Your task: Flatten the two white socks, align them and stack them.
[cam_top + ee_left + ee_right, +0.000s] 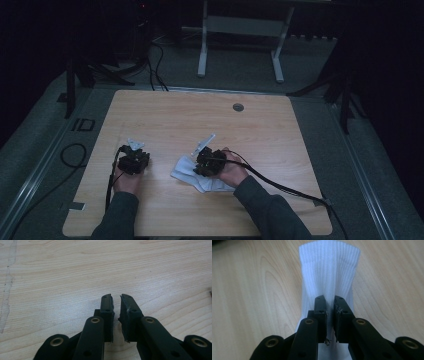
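Two claws low over counter (280,130): right claw (329,305) pinched white sock (329,267) ribbing; left claw (116,305) nearly closed, empty, w/ bare wood beneath.

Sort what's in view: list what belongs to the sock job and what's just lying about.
In the job:
- white sock, pinched in the right gripper
- left gripper, jaws nearly shut on nothing, over the bare table

Just there:
- round grommet in the tabletop
- white frame legs on the floor beyond
- floor cables
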`<state>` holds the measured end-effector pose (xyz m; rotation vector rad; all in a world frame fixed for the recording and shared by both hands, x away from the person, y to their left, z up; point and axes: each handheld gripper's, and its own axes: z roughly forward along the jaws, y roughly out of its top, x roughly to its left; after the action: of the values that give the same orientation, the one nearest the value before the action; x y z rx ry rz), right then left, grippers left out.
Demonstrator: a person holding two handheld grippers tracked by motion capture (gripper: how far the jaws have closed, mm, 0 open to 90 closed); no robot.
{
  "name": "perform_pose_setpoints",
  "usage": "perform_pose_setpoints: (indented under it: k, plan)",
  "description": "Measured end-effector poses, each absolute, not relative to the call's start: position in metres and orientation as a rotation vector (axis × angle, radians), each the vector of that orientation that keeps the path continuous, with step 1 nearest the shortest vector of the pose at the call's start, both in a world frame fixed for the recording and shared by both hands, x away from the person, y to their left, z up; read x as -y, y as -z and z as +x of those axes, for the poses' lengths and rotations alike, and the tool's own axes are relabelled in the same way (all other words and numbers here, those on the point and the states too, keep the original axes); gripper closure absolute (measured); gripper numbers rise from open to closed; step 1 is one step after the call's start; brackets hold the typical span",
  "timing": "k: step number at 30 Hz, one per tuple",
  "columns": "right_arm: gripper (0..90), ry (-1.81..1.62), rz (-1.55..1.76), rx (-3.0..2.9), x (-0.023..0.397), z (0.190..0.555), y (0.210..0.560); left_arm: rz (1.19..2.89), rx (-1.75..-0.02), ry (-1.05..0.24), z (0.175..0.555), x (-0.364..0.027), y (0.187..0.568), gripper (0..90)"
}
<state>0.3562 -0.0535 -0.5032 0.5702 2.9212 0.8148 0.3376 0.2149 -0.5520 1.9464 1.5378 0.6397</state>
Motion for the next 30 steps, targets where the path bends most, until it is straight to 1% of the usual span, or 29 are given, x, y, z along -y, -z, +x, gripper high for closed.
perform_pose_setpoints:
  k: [5,11,12,15,19,25,30]
  plan:
    - [81.8,-0.801,0.583,-2.927,0.049,0.36,0.516,1.95,-1.535,-0.64,0.337,-0.216,0.552,80.6]
    - [81.4,-0.843,0.595,-2.919,0.046,0.361,0.521,1.948,-1.531,-0.638,0.337,-0.215,0.551,80.6]
    - [79.8,-0.842,0.593,-2.925,0.046,0.361,0.522,1.952,-1.528,-0.639,0.337,-0.214,0.551,80.6]
    - [64.7,-0.847,0.579,-2.915,0.046,0.362,0.523,1.955,-1.517,-0.637,0.336,-0.213,0.55,80.6]
    - [57.0,-0.874,0.587,-2.867,0.052,0.361,0.512,1.961,-1.483,-0.642,0.333,-0.208,0.547,80.7]
    - [53.1,-0.8,0.557,-2.817,0.062,0.36,0.494,1.976,-1.42,-0.628,0.329,-0.196,0.543,80.8]
    - [53.8,-0.756,0.547,-2.783,0.073,0.355,0.486,2.014,-1.363,-0.62,0.327,-0.183,0.541,87.2]
